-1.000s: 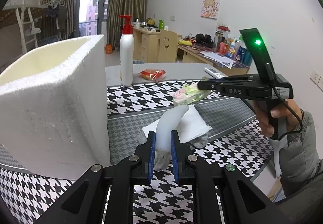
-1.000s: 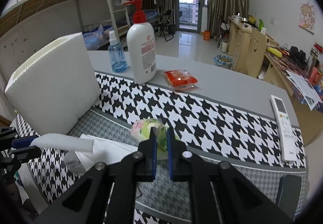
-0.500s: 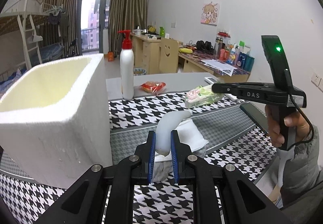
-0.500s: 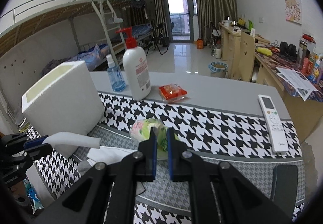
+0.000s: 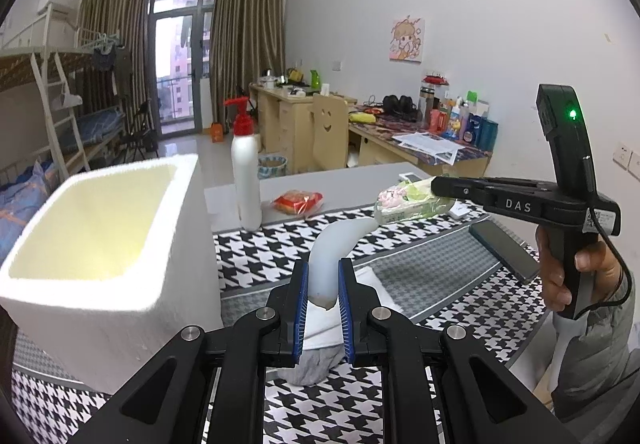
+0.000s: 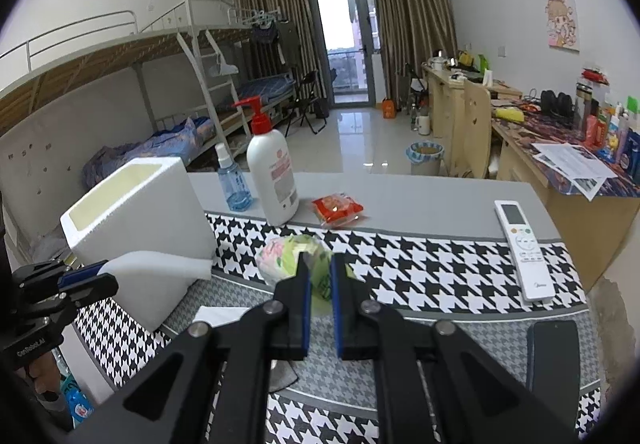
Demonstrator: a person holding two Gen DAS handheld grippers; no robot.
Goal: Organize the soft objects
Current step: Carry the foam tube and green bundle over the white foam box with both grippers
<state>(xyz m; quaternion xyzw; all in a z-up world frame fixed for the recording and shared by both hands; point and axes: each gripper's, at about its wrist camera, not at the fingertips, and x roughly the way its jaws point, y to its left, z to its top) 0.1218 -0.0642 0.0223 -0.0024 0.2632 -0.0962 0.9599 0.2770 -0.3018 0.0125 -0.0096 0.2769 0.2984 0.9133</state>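
Observation:
My left gripper point(image 5: 323, 272) is shut on a curved white foam piece point(image 5: 336, 244), held above the table just right of the white foam box point(image 5: 120, 332). In the right wrist view that foam piece point(image 6: 160, 266) sticks out of the left gripper point(image 6: 92, 276) in front of the box point(image 6: 160, 228). My right gripper point(image 6: 319, 268) is shut on a soft green and pink packet point(image 6: 280, 258), lifted clear of the houndstooth cloth. From the left wrist the packet point(image 5: 404, 199) hangs at the right gripper point(image 5: 434, 185), held by a hand point(image 5: 560, 280).
A white cloth point(image 5: 372, 284) and a grey sock point(image 5: 312, 366) lie on the table under my left gripper. Behind stand a pump bottle point(image 6: 272, 175) and a blue spray bottle point(image 6: 232, 183), with a red snack packet point(image 6: 336, 207). A remote point(image 6: 520, 244) and a black phone point(image 6: 554, 348) lie right.
Both grippers have risen, each still holding its object. The foam piece and the packet now sit higher over the table, and more of the box's inside shows.

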